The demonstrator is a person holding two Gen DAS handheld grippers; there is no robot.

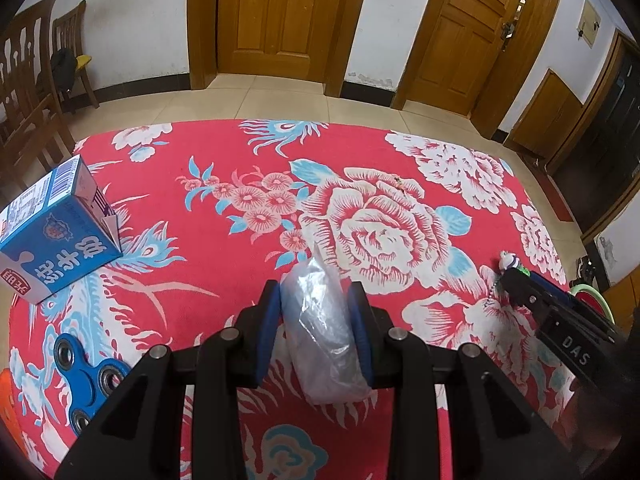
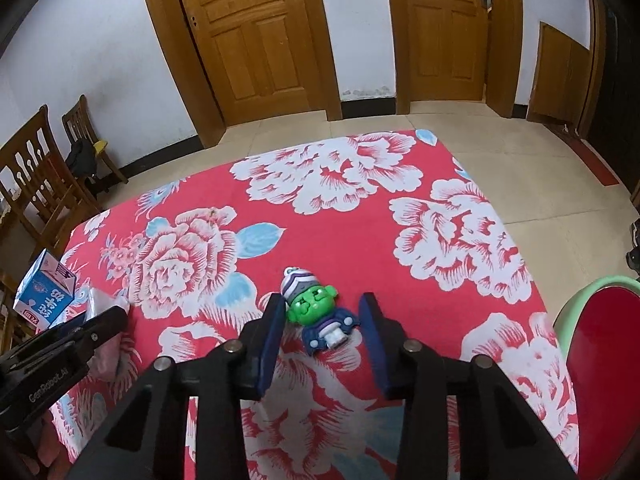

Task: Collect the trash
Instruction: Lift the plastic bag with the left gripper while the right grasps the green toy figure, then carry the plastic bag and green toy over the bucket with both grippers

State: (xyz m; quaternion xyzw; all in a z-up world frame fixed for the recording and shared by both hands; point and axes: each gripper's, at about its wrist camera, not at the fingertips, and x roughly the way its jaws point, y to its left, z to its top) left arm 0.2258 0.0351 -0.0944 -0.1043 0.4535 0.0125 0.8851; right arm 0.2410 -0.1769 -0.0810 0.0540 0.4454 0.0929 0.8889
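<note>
A crumpled clear plastic bag (image 1: 320,328) is pinched between the blue pads of my left gripper (image 1: 316,292), which is shut on it just above the red floral tablecloth (image 1: 248,152). A small toy figure (image 2: 320,316) with a green face and a striped cap lies on the cloth between the fingers of my right gripper (image 2: 322,304). The left pad is at its head and a narrow gap shows at the right pad, so the jaws are open around it. In the right wrist view the left gripper (image 2: 116,316) and its bag (image 2: 100,300) show at the left.
A blue milk carton (image 1: 52,232) stands at the table's left side, with a blue fidget spinner (image 1: 86,376) nearer me. A red basin with a green rim (image 2: 576,304) sits past the table's right edge. Wooden chairs (image 2: 36,184) stand at the left and wooden doors (image 2: 256,32) behind.
</note>
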